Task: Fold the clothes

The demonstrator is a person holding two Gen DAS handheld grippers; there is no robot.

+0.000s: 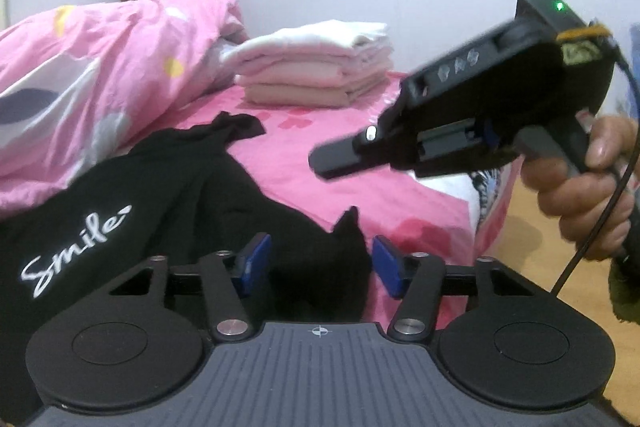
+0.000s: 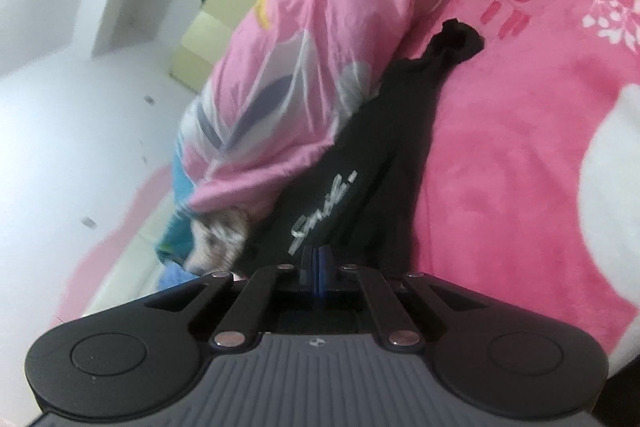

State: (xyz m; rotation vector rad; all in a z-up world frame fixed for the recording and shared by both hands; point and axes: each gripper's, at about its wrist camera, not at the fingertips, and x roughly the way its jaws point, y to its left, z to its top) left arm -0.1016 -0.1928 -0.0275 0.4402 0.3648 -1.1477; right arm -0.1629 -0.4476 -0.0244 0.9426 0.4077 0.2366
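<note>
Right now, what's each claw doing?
Left claw: open, black shirt between its pads, not pinched.
Right claw: shut; cannot tell whether it pinches the shirt.

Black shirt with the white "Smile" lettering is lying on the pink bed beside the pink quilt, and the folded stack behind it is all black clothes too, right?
Not quite. The black shirt does lie on the pink bed beside the pink quilt, but the folded stack behind it is white and pale pink, not black. The left wrist view shows it clearly.
</note>
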